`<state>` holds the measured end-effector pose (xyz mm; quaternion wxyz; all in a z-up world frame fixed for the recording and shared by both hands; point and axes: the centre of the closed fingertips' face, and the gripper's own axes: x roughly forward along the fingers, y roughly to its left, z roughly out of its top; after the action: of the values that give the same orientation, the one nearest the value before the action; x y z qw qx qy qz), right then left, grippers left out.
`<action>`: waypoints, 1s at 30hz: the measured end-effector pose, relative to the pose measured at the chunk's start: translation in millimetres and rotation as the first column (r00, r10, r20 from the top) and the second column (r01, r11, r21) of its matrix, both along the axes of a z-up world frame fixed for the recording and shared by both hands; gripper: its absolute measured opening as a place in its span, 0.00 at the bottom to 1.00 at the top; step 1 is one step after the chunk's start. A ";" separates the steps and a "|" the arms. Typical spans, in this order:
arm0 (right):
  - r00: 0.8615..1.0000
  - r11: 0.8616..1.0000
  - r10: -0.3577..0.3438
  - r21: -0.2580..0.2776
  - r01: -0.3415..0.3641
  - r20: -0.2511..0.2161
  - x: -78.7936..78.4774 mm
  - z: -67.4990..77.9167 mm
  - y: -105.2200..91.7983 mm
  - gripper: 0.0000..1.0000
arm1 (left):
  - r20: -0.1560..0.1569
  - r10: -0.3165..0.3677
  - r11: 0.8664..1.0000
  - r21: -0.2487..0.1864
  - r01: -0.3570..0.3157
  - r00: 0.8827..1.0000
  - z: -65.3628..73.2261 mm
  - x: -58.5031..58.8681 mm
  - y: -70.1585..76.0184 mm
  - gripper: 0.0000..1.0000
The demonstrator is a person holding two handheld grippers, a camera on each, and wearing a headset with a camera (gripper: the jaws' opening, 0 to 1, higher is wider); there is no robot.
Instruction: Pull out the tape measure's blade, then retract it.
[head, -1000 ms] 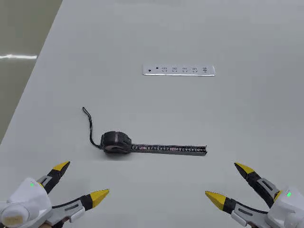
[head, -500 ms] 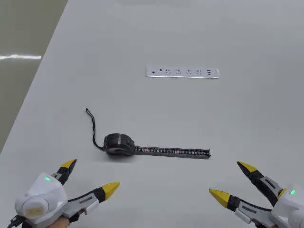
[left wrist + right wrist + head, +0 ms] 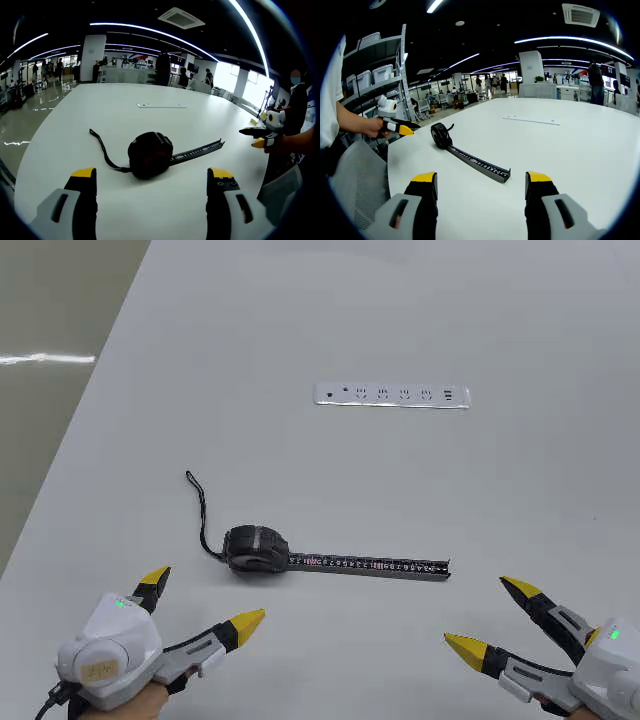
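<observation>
A black tape measure (image 3: 252, 549) (image 3: 150, 154) (image 3: 440, 135) lies on the white table (image 3: 330, 330), its blade (image 3: 372, 566) (image 3: 197, 150) (image 3: 479, 163) drawn out to the right, flat on the surface. A black wrist strap (image 3: 200, 512) (image 3: 103, 149) curls away from the case toward the far left. My left gripper (image 3: 203, 603) (image 3: 152, 176) is open, near the front edge, short of the case and touching nothing. On the right my right gripper (image 3: 493, 619) (image 3: 481, 180) is open too, just short of the blade's end hook (image 3: 445, 570).
A white power strip (image 3: 392, 396) (image 3: 161, 106) (image 3: 531, 120) lies farther back on the table. The table's left edge (image 3: 88, 380) drops to a glossy floor. Shelving and several people stand in the room beyond.
The left gripper has come forward and inward toward the tape measure's case. The right gripper has hardly moved. The tape measure and blade lie as before; the head camera has shifted slightly.
</observation>
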<state>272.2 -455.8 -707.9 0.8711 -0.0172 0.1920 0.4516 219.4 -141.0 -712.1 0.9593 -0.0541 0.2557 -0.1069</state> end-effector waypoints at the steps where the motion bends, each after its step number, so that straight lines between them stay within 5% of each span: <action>1: 1.000 1.000 0.001 0.001 -0.001 0.000 0.8 0.1 0.4 0.72 | 0.002 0.001 1.000 0.002 -0.001 1.000 0.1 1.1 -1.0 0.90; 30: 0.994 0.994 0.110 -0.013 -0.110 0.000 20.8 -16.3 13.6 0.64 | -0.046 0.139 0.990 -0.004 -0.140 0.989 -9.5 26.2 -0.7 0.91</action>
<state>292.9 -442.2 -724.2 0.8448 -0.0335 0.1936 0.4977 245.6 -141.7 -721.6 0.9582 -0.0779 0.2726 -0.0392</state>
